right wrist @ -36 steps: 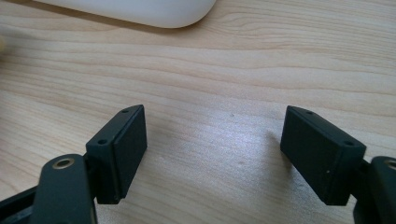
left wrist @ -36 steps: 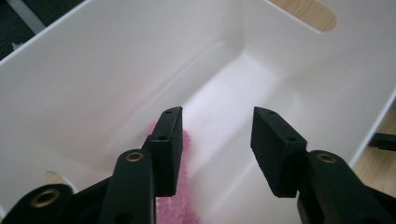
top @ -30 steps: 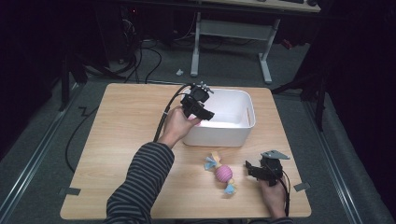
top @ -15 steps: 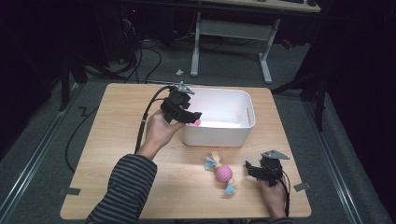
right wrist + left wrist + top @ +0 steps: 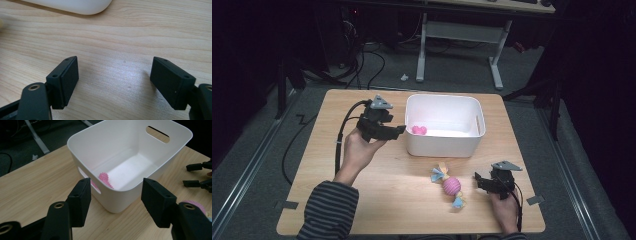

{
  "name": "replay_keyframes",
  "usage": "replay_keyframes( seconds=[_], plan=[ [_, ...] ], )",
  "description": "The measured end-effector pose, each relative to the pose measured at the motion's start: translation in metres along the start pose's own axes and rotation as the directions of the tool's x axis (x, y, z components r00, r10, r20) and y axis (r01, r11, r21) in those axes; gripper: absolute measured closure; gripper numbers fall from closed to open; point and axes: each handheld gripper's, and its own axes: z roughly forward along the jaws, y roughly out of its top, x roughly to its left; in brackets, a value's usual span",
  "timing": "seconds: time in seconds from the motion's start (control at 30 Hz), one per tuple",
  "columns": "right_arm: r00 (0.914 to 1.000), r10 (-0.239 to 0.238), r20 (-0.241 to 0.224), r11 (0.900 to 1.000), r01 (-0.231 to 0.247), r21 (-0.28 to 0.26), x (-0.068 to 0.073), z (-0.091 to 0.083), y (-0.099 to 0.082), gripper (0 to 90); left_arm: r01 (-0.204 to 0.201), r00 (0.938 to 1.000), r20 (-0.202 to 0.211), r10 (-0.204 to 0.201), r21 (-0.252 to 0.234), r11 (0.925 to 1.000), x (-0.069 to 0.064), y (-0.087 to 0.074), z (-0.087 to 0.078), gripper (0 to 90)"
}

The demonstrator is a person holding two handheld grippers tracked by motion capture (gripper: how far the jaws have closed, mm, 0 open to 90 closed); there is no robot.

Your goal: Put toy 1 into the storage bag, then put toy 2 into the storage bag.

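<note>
Bin (image 5: 443,145) ahead of you, white, mid-table, and the small pink spiky ball (image 5: 419,130) lies inside it against the near-left wall. Your left gripper (image 5: 398,131) hangs just outside that wall, jaws spread and just been opening, nothing between them. Your right gripper (image 5: 479,181) rests low on the wooden table (image 5: 312,165), jaws wide and empty. Pink rope toy (image 5: 451,186) lies just beside it, in front of the bin. No readable writing anywhere.
</note>
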Motion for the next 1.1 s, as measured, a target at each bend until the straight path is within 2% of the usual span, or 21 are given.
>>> replay_keyframes(
  seconds=[0.13,0.27,0.4,0.43,0.47,0.53,0.7,0.83,1.0,1.1],
  plan=[
    [1.0000,0.001,0.001,1.0000,-0.001,0.000,0.000,0.000,0.000,23.1,0.056,0.9983,-0.013,-0.057,-0.027,0.9980,0.012,-0.022,-0.016,41.2],
    [1.0000,0.002,0.002,1.0000,-0.002,-0.001,0.000,0.000,0.000,23.2,0.085,0.9961,-0.020,-0.086,-0.029,0.9959,0.020,-0.035,-0.021,40.9],
    [1.0000,0.007,0.004,1.0000,-0.008,0.000,0.000,0.000,0.000,23.3,0.133,0.9907,-0.026,-0.134,-0.034,0.9906,0.029,-0.052,-0.023,40.6],
    [1.0000,0.008,0.004,1.0000,-0.008,0.000,0.000,0.000,0.000,23.2,0.143,0.9887,-0.039,-0.145,-0.033,0.9891,0.032,-0.061,-0.024,40.4],
    [1.0000,0.008,0.004,1.0000,-0.008,0.000,0.000,0.000,0.000,23.2,0.143,0.9887,-0.039,-0.145,-0.033,0.9891,0.032,-0.061,-0.024,40.4],
    [1.0000,0.008,0.004,1.0000,-0.008,0.000,0.000,0.000,0.000,23.3,0.160,0.9856,-0.052,-0.161,-0.028,0.9867,0.035,-0.073,-0.026,40.1],
    [1.0000,0.007,0.005,1.0000,-0.007,0.000,0.000,0.001,0.000,23.3,0.169,0.9828,-0.074,-0.169,-0.017,0.9855,0.037,-0.091,-0.029,39.6],
    [1.0000,0.008,0.005,1.0000,-0.008,0.000,0.000,0.001,0.001,23.3,0.185,0.9797,-0.077,-0.185,-0.019,0.9826,0.038,-0.109,-0.032,39.1],
    [1.0000,0.008,0.005,1.0000,-0.008,0.000,0.000,0.001,0.001,23.3,0.188,0.9782,-0.089,-0.188,-0.003,0.9822,0.037,-0.128,-0.029,37.7],
    [1.0000,0.007,0.005,1.0000,-0.007,0.000,0.000,0.001,0.001,23.3,0.200,0.9752,-0.097,-0.199,0.002,0.9797,0.035,-0.139,-0.025,36.7]
  ],
)
